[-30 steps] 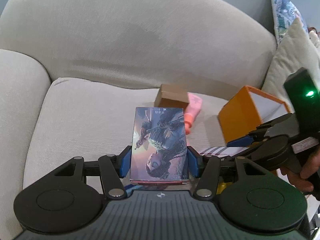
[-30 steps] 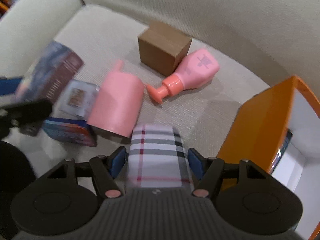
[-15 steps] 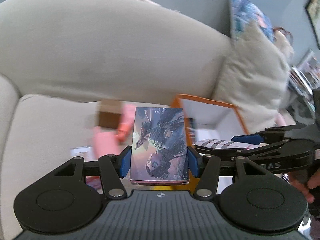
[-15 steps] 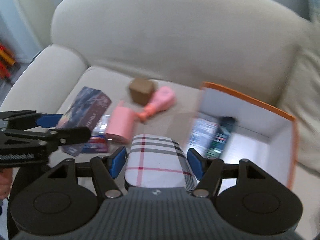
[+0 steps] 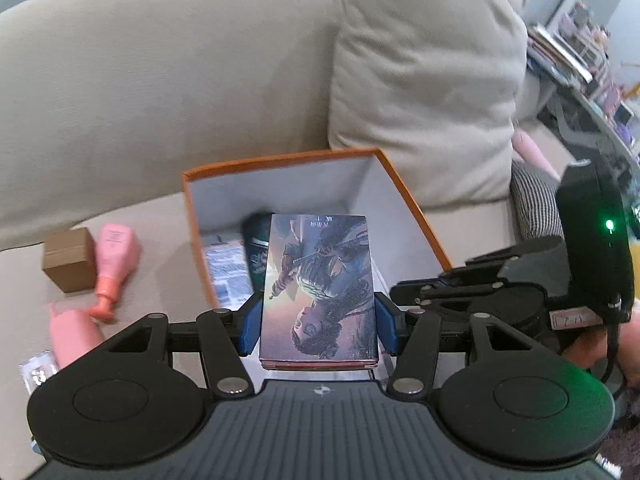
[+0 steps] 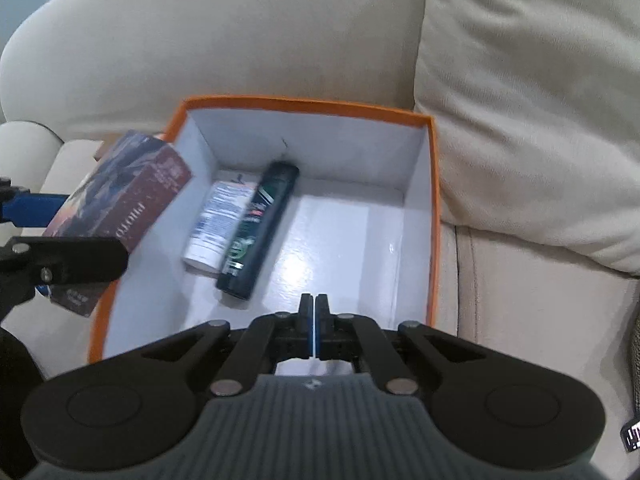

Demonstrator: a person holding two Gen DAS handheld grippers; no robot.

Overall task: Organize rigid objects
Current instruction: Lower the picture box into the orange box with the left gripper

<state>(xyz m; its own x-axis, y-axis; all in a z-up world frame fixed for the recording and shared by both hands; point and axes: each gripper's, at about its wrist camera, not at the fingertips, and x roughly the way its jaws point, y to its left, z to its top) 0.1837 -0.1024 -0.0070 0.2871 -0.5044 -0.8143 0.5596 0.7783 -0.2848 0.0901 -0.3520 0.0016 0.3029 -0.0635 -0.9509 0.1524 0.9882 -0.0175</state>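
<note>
Illustrated rigid card box, judged light and stiff, is clamped across its long sides by left hand-held gripper above orange-rimmed white box; right hand-held gripper is closed, empty.

Right tongs closed, empty, above orange box; dark can, white tube inside.

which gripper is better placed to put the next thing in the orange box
Left. The left gripper is shut on the illustrated card box, held at the near-left rim of the orange box. The right gripper hangs over the box shut and holding nothing.
</note>
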